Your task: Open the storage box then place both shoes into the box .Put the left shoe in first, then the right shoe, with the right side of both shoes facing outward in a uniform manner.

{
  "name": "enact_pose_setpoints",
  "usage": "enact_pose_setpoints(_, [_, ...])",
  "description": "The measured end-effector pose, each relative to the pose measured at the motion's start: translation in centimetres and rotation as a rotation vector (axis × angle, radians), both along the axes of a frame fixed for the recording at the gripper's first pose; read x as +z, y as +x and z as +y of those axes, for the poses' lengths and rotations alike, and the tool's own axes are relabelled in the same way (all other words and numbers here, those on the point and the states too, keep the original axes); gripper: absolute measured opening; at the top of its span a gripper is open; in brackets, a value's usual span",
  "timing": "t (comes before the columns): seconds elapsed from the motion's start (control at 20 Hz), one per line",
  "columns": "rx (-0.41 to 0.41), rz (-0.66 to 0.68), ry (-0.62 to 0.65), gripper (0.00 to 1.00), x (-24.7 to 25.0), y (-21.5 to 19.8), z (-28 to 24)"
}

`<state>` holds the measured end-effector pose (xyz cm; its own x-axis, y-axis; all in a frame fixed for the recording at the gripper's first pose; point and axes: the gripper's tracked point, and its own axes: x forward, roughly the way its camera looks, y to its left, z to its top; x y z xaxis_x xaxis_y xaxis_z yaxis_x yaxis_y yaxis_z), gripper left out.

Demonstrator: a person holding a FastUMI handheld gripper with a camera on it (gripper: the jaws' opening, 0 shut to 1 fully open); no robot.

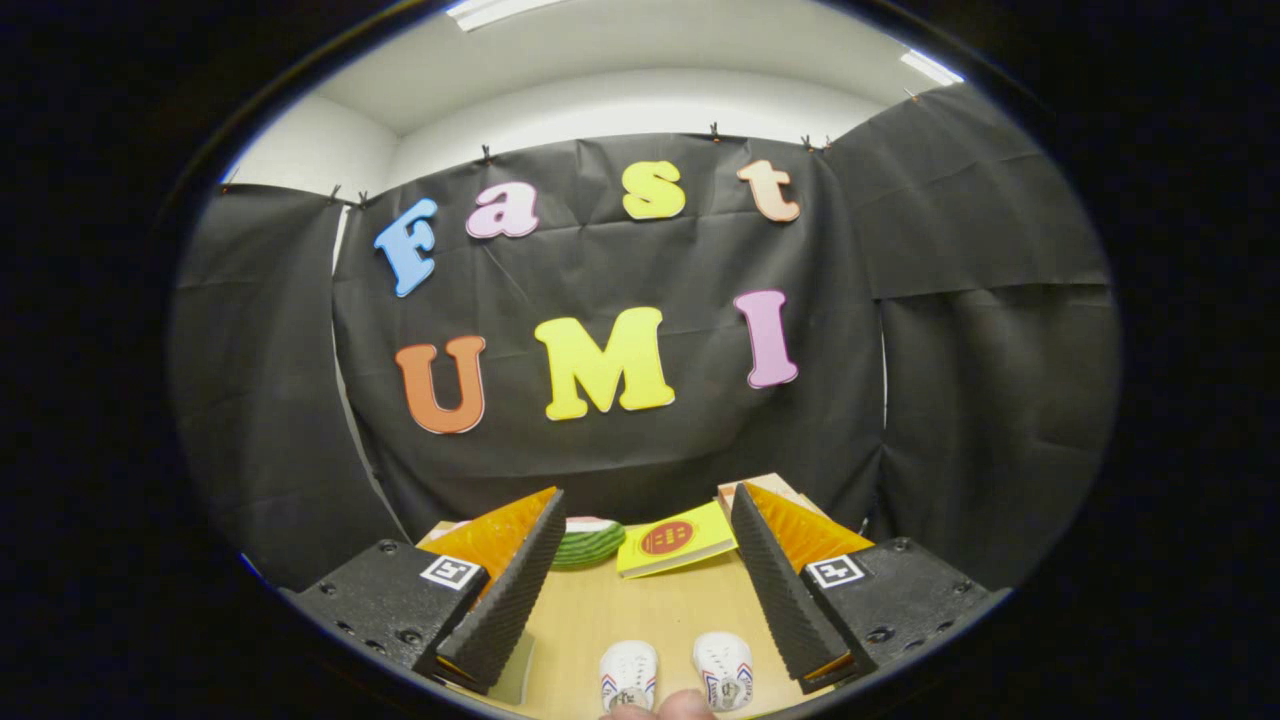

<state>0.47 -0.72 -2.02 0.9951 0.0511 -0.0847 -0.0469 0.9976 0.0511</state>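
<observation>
Claw [645, 535] is spread wide, my two ribbed black fingers with orange backs standing well apart and gripping nothing. Left finger [505, 590] sits at about 8 o'clock, right finger [780, 590] at about 4 o'clock, both over the light wooden tabletop [640, 610]. Between the fingers, near their bases at 6 o'clock, two small white shoes with red and blue side stripes stand side by side, toes pointing ahead: one shoe [628, 675] toward the left finger, the other shoe [723, 668] toward the right finger, slightly apart from each other. Fingertip of a person [665, 707] shows just behind the shoes, at their heel ends; whether it touches them I cannot tell. Beyond my fingertips, at 12 o'clock on the far side of the table, a green striped watermelon-slice toy [588, 543] lies just beside the left fingertip, and a flat yellow booklet with a red round mark [675, 541] lies next to it toward the right fingertip. Pale cardboard edge [760, 487] pokes up behind the right fingertip; I cannot tell what it is.
</observation>
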Motion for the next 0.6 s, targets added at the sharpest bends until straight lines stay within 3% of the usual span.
enact_pose_setpoints(0.35, [0.059, 0.046, 0.023, 1.0, -1.7, 0.0, 1.5])
enact_pose_setpoints(0.6, [0.189, 0.188, 0.066, 1.0, -6.8, -0.2, 4.5])
